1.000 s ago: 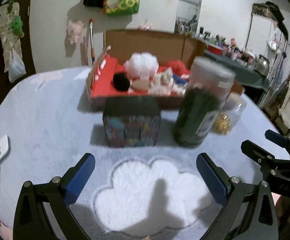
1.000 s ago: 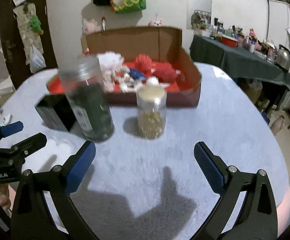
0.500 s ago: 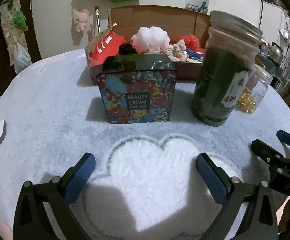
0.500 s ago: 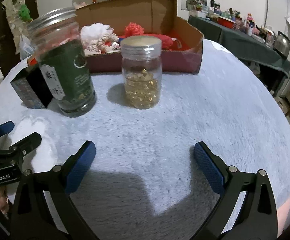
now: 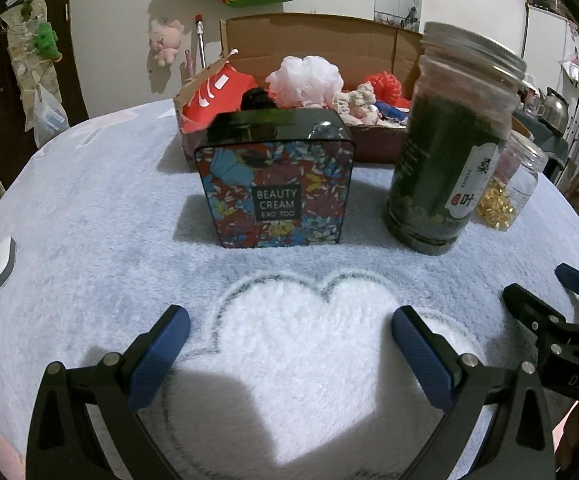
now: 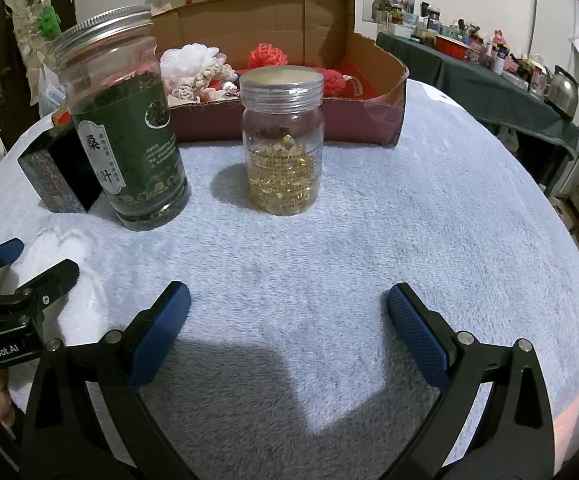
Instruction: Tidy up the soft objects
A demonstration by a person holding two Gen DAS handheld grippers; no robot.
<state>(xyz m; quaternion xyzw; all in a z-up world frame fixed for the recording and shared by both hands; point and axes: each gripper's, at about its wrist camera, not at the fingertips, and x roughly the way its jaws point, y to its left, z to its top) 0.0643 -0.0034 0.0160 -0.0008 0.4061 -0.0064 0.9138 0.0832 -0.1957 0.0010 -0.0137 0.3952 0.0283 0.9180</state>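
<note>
While both grippers are held wide apart and empty over the fluffy blanket (image 6: 409, 220), the left gripper (image 5: 289, 344) is aimed at the Beauty Cream tin (image 5: 277, 192) at 12 o'clock; the right gripper (image 6: 287, 316) faces the capsule jar (image 6: 283, 144), soft objects (image 6: 193, 68) lying in the cardboard box (image 6: 369, 80) beyond.

Dim, sharp; hard shadows; fisheye warp

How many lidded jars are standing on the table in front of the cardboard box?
2. The tall green tea jar with a metal lid stands left, next to the Beauty Cream tin. The smaller clear jar of golden capsules stands to its right. The cardboard box could hide others.
</note>
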